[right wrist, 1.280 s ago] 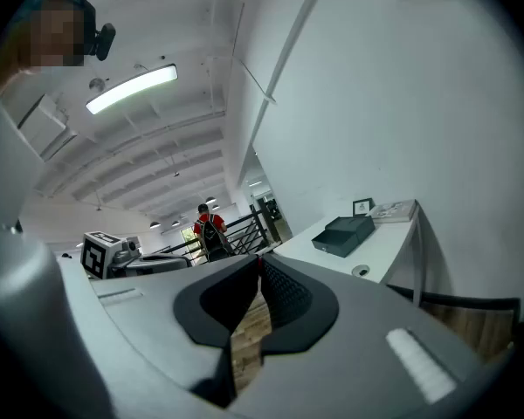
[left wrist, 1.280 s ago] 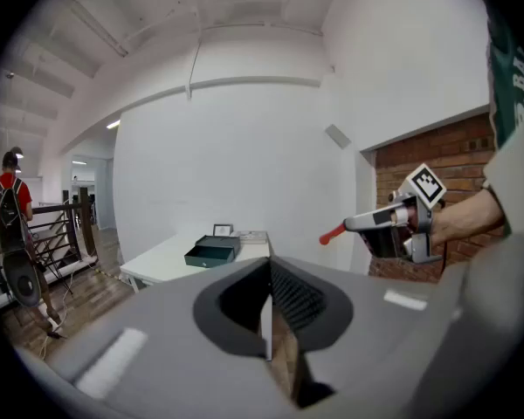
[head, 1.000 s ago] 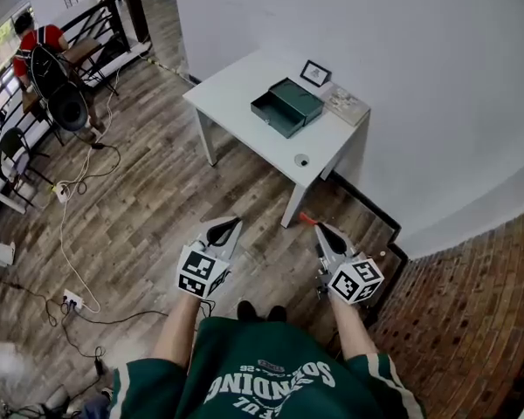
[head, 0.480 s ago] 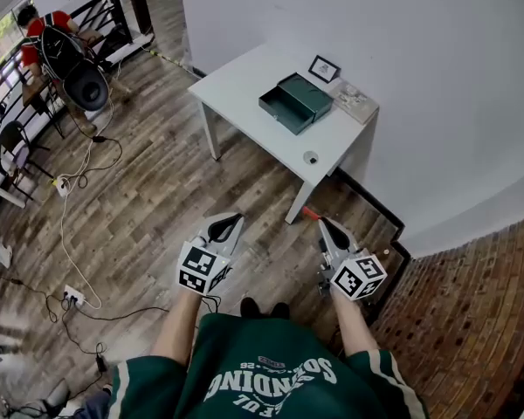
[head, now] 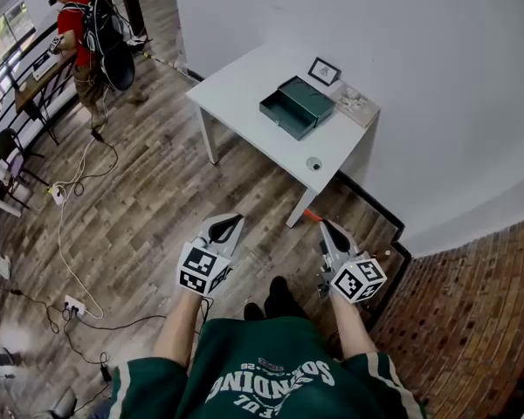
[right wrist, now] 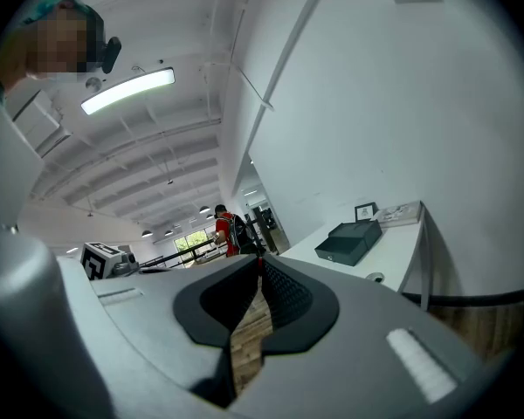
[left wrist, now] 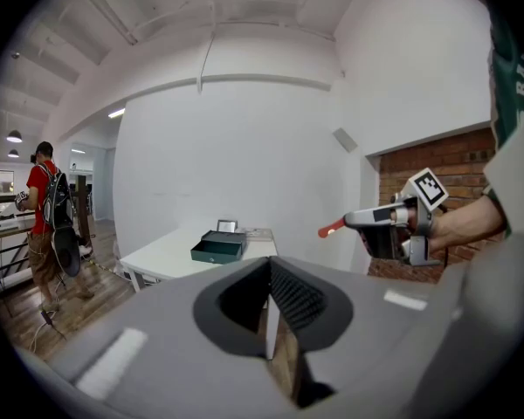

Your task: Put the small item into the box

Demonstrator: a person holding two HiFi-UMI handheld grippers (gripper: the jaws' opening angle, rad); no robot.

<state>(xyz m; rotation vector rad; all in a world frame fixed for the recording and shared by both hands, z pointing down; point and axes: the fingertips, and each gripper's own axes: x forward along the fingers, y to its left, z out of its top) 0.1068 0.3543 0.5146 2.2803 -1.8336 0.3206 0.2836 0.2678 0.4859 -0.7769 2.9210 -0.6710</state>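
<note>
Standing well apart from the table [head: 244, 85], so the step in hand is the approach. Left gripper [head: 230, 223] and right gripper [head: 324, 227] both have jaws pressed together, with nothing between them. The small item [head: 313, 163], roundish and too small to identify, sits near the table's front corner, apart from the green box [head: 297, 106]. To do it well, walk in close, spread one gripper's jaws before reaching, and come down squarely over the item. The right gripper view shows the item by the table edge. The left gripper view shows only the box, not the item.
</note>
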